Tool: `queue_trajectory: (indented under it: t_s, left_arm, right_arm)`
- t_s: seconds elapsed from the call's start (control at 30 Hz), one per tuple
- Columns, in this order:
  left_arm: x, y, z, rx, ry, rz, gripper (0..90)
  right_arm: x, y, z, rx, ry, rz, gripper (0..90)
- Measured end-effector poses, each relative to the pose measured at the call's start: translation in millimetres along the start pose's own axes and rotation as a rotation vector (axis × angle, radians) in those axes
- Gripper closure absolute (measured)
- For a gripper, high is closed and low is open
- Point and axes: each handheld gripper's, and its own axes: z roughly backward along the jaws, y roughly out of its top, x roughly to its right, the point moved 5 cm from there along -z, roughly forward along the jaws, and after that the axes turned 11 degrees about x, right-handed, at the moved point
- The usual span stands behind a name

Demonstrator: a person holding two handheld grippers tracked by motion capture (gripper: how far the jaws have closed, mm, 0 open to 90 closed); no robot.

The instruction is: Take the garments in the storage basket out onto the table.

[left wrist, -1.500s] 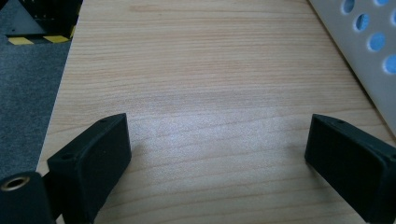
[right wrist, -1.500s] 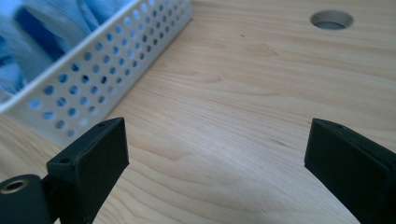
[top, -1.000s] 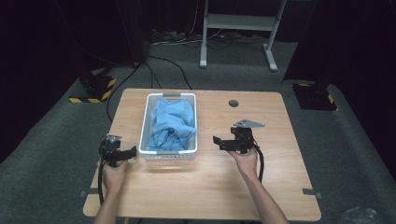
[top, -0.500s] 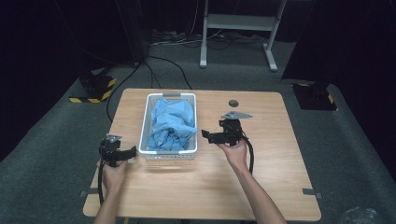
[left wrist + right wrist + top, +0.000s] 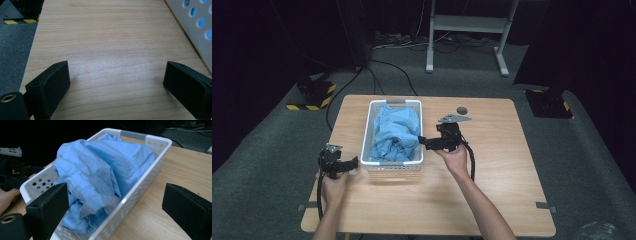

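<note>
A white perforated basket [image 5: 371,125] stands on the wooden table [image 5: 492,165], holding a crumpled light-blue cloth [image 5: 396,131]. My right gripper [image 5: 423,142] is open at the basket's right rim, its jaws pointing left toward the cloth. In the right gripper view the cloth [image 5: 100,175] bulges above the basket wall [image 5: 140,187], and the jaws stand wide apart with nothing between them. My left gripper [image 5: 353,162] is open near the basket's front left corner, low over bare wood. In the left gripper view the basket's wall [image 5: 192,27] is at the far right.
A small dark round disc [image 5: 461,110] lies on the table behind the right gripper. Grey carpet surrounds the table, with cables and a metal stand's legs [image 5: 467,45] beyond the far edge. Yellow-black striped blocks [image 5: 312,95] sit on the floor at the left.
My right gripper has moved left from the open table to the basket's right rim. The left gripper has stayed in place.
</note>
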Motion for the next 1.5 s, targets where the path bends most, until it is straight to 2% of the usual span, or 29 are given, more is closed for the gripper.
queue_trajectory:
  t_s: [0.63,0.77,0.93,1.0,1.17,1.27,1.4,1.43,1.47,1.5]
  left_arm:
    - [0.0,0.0,0.0,0.0,-0.001,0.001,7.2]
    - [-0.1,0.0,0.0,0.0,0.0,0.001,7.2]
    - [-0.4,0.0,0.0,0.0,0.003,0.003,7.2]
    - [-0.4,0.0,0.0,0.0,0.003,0.003,7.2]
    - [-0.4,0.0,0.0,0.0,0.004,0.003,7.2]
    - [-0.4,0.0,0.0,0.0,0.004,0.003,7.2]
    - [-0.4,0.0,0.0,0.0,0.004,0.003,7.2]
    - [-0.4,0.0,-0.1,0.0,0.004,0.003,7.2]
    - [-0.4,0.0,-0.1,0.0,0.004,0.003,7.2]
    - [-0.4,0.0,0.0,0.0,0.004,0.003,7.2]
  right_arm:
    - [-29.3,15.1,-43.4,-0.018,0.052,0.029,7.4]
    - [-36.0,15.1,-53.4,-0.03,0.052,0.048,7.6]
    - [-40.9,11.7,-65.5,-0.037,0.062,0.033,7.5]
    - [-43.9,9.9,-70.7,-0.048,0.071,0.03,7.5]
    - [-55.1,1.5,-90.8,-0.103,0.068,0.064,7.5]
    - [-57.1,-3.5,-99.1,-0.132,0.058,0.074,8.1]
    - [-56.3,-8.8,-106.8,-0.162,0.02,0.072,13.6]
    - [-55.5,-9.6,-108.1,-0.166,0.007,0.074,21.2]
    - [-55.5,-9.6,-108.1,-0.166,0.007,0.074,21.2]
    - [-55.0,-10.0,-108.3,-0.166,-0.004,0.071,31.0]
